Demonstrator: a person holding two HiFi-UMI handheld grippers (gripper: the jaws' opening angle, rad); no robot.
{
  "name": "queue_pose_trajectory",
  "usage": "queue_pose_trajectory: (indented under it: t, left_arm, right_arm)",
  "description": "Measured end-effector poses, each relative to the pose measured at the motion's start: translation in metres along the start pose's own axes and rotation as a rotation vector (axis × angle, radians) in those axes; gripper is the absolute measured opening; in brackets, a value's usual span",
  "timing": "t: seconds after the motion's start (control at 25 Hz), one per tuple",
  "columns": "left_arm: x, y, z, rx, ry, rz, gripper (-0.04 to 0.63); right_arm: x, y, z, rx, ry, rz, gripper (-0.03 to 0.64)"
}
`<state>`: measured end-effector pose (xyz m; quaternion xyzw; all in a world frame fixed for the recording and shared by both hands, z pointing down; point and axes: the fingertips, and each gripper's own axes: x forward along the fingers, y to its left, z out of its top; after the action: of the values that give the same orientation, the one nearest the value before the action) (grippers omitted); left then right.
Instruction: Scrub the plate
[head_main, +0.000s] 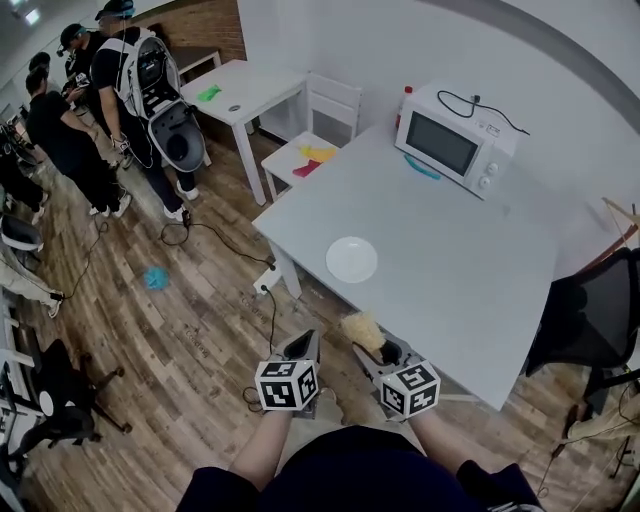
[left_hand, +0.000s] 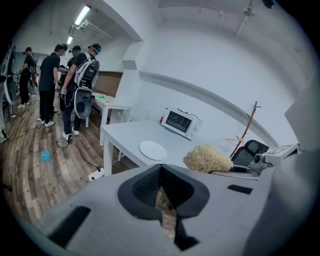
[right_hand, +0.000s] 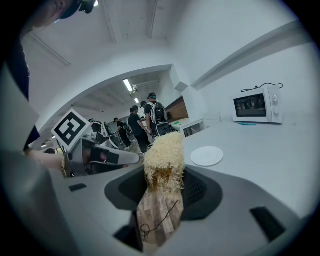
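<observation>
Looking steeply down, the head view shows the white plate (head_main: 352, 259) lying flat on the grey table (head_main: 470, 290), near the table's 7 o'clock corner. The microwave (head_main: 455, 140) stands at 1 o'clock from the plate, well apart from it. The left gripper (head_main: 304, 346) and right gripper (head_main: 384, 352) are held side by side at 6 o'clock of the plate, off the table edge. A straw-coloured scrubber (head_main: 362, 329) projects from the right gripper toward 11 o'clock.

Left gripper view: the left gripper (left_hand: 160, 173) has its jaws pressed together with nothing between them. The plate (left_hand: 153, 150) lies at 12 o'clock beyond the jaws. The scrubber (left_hand: 206, 158) appears at 2 o'clock and the microwave (left_hand: 180, 121) at 1 o'clock behind the plate.

Right gripper view: the right gripper (right_hand: 163, 186) has its jaws clamped on the lower end of the scrubber (right_hand: 164, 159), whose fibres rise toward 12 o'clock. The plate (right_hand: 207, 156) sits at 2 o'clock, apart from the scrubber, and bare. The left gripper (right_hand: 97, 156) shows at 9 o'clock.
</observation>
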<state>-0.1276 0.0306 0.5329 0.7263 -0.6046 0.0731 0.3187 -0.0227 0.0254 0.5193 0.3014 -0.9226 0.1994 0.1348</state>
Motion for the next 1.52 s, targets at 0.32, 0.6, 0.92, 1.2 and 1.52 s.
queue_pose_trajectory:
  t: [0.32, 0.6, 0.92, 1.2, 1.52]
  left_arm:
    - [-0.045, -0.046, -0.043, -0.031, -0.021, 0.042, 0.018]
    - [-0.068, -0.077, -0.079, -0.012, 0.002, 0.048, 0.018]
    - [-0.073, -0.103, -0.091, 0.001, -0.004, 0.033, 0.018]
    - [-0.074, -0.11, -0.093, 0.002, -0.013, 0.044, 0.018]
    - [-0.082, -0.111, -0.098, -0.005, -0.019, 0.049, 0.018]
  right_arm:
    - [-0.068, 0.017, -0.03, 0.006, 0.008, 0.045, 0.179]
    - [-0.109, 0.032, -0.038, -0.008, -0.018, 0.078, 0.178]
    - [-0.135, 0.034, -0.044, -0.027, -0.031, 0.073, 0.178]
    - [-0.139, 0.037, -0.039, -0.044, -0.043, 0.101, 0.178]
    - [-0.141, 0.049, -0.038, -0.057, -0.058, 0.115, 0.178]
